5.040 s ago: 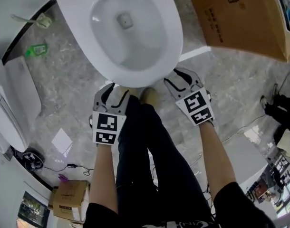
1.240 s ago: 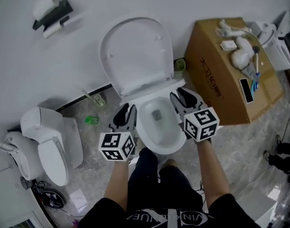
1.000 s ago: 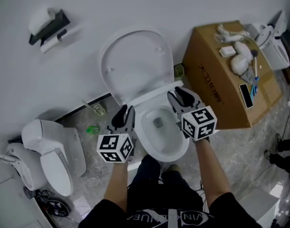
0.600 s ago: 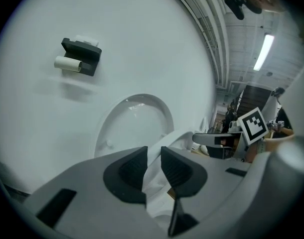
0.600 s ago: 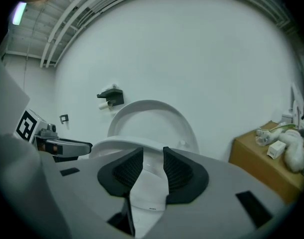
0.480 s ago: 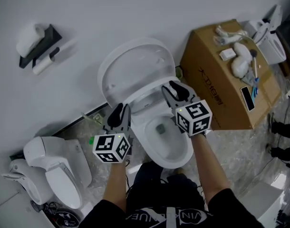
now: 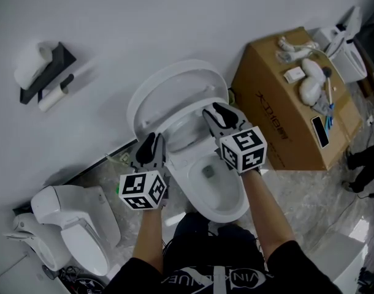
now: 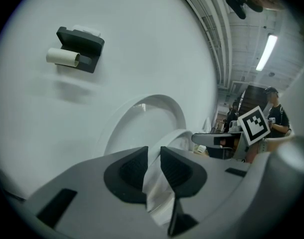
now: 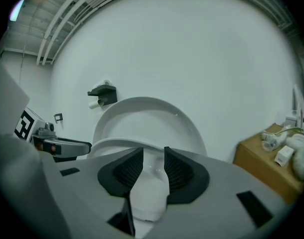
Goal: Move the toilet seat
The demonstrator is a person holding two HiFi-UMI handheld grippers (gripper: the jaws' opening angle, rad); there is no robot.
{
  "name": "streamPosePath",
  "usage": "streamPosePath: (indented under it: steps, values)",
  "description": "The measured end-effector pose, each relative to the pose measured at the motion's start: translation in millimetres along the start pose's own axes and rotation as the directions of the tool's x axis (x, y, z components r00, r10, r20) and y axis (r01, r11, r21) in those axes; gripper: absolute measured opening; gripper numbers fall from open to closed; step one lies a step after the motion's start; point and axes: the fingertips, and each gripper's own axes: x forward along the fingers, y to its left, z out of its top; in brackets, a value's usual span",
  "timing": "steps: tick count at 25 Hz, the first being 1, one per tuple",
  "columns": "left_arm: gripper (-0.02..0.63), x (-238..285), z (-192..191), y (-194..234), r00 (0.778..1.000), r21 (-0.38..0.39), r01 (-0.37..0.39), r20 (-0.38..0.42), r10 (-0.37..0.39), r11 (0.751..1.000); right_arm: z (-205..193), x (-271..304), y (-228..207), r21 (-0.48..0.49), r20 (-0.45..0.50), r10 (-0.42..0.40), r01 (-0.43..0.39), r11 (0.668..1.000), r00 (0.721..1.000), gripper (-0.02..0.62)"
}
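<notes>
The toilet seat (image 9: 151, 188) stands part raised, tilted between the bowl (image 7: 214, 182) below the fingers and the upright lid (image 7: 175, 87) beyond them. Each side of its rim is gripped.

- Left gripper (image 8: 154, 156): the fingers have just been closing, are narrow, and hold the white rim between their pads.
- Right gripper (image 9: 153, 156): the fingers are set slightly wider and are clamped on the opposite side of the rim.

The step in hand appears to be swinging the seat about its hinge. To do it well:

1. Keep both grippers at matching height so the ring does not twist.
2. Follow the hinge arc. Do not pull straight along the fingers.
3. Maintain pad pressure, as the glossy rim is likely to slip.
4. Slow down near the lid, which leans on the wall (image 7: 175, 17) ahead of the fingers.
5. Release only once the seat rests.
</notes>
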Motion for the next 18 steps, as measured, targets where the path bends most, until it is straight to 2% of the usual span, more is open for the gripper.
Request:
streamPosePath:
  steps: [7,12,18]
  values:
    - [0.080,9.8,3.4,10.7,1.000,0.024,-0.009,-0.002,0.009,1.000,1.6,16.6,0.9,0.002,-0.016,0.004,-0.004,1.000,1.000,0.129]
    - [0.080,10.8,7.9,9.0,0.999,0.030,-0.003,0.039,0.001,1.000,5.4,16.0,-3.0,-0.004,0.041,-0.024,0.024,1.000,0.999,0.113]
    - [0.060,3.7,5.9,6.4,0.997,0.061,-0.032,0.078,0.027,0.998,-10.1,7.3,-14.7,0.006,0.034,-0.051,0.051,0.999,0.998,0.027]
